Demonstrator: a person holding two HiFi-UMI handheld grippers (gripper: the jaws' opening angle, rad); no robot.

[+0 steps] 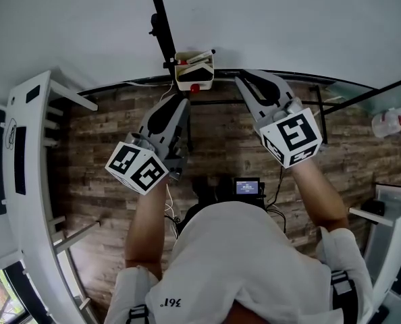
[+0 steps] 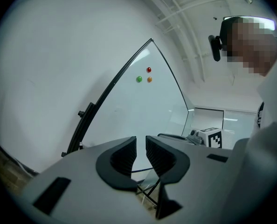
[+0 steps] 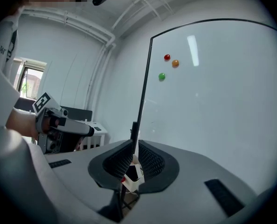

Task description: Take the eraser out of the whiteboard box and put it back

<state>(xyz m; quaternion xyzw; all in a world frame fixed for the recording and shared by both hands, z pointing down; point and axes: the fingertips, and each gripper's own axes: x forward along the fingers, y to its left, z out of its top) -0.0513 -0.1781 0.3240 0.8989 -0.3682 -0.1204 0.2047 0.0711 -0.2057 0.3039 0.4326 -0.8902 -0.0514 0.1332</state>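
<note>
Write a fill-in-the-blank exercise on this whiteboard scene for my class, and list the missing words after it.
1. Beside the red magnet and the orange magnet on the whiteboard, the third magnet is ____.
2. The box fixed to the whiteboard's frame is ____ in colour.
3. Between the jaws of the left gripper there is ____.

Missing words: green; white; nothing.
</note>
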